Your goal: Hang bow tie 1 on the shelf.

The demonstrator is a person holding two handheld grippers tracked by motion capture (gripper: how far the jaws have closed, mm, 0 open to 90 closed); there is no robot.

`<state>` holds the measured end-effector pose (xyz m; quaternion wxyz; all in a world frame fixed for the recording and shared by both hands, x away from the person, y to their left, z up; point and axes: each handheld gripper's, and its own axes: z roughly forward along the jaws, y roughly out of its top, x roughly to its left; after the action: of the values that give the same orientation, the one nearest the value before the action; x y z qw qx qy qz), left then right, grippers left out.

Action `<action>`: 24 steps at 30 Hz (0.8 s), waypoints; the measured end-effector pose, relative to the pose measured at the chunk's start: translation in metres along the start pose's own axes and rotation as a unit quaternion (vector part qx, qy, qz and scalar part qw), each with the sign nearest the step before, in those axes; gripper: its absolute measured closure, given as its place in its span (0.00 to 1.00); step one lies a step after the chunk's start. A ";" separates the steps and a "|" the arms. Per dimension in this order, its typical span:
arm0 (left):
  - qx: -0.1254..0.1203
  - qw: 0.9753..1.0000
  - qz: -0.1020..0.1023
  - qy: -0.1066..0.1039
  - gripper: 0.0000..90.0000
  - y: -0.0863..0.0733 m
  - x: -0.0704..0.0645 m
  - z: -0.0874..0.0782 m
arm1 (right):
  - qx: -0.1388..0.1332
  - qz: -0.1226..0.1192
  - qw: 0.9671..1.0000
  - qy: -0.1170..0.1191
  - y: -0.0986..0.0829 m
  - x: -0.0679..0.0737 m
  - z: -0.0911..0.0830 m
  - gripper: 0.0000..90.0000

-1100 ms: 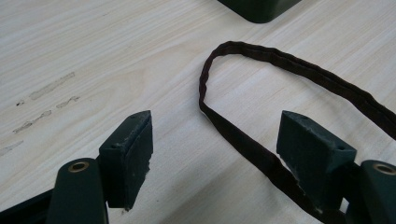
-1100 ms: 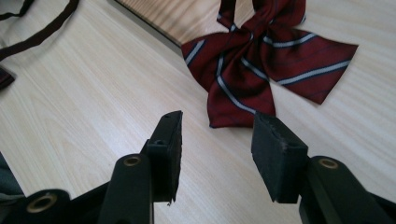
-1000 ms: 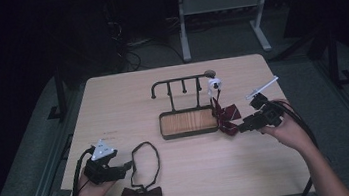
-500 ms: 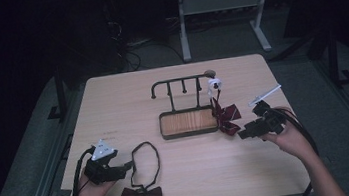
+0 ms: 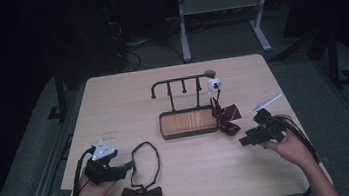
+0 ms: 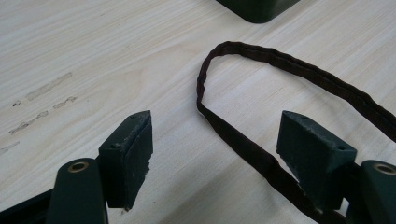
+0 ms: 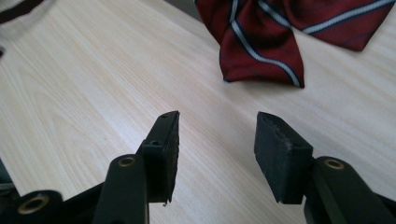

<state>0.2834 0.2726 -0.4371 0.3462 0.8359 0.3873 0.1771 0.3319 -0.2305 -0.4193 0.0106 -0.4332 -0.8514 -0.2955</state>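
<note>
Now we hold both claws spread: our right claw (image 5: pixel 248 141) has drawn back from the striped bow tie (image 5: pixel 226 117) beside the rack (image 5: pixel 188 121); our left claw (image 5: pixel 128 167) straddles the dark bow tie's strap (image 6: pixel 243 144), partly cut off.
</note>
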 end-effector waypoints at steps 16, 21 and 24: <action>-0.002 1.000 -0.003 0.002 0.30 0.000 -0.001 0.000 | -0.022 0.000 1.000 0.000 -0.020 0.003 0.004 0.55; -0.002 1.000 -0.002 0.000 0.30 0.001 -0.002 0.001 | -0.027 0.002 1.000 -0.001 -0.025 0.006 0.004 0.54; -0.001 1.000 0.000 0.000 0.30 0.001 -0.003 0.001 | -0.030 0.006 1.000 -0.001 -0.028 0.007 0.004 0.54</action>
<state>0.2830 0.2694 -0.4369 0.3473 0.8357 0.3867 0.1773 0.3077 -0.2362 -0.4349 -0.0019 -0.4389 -0.8394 -0.3206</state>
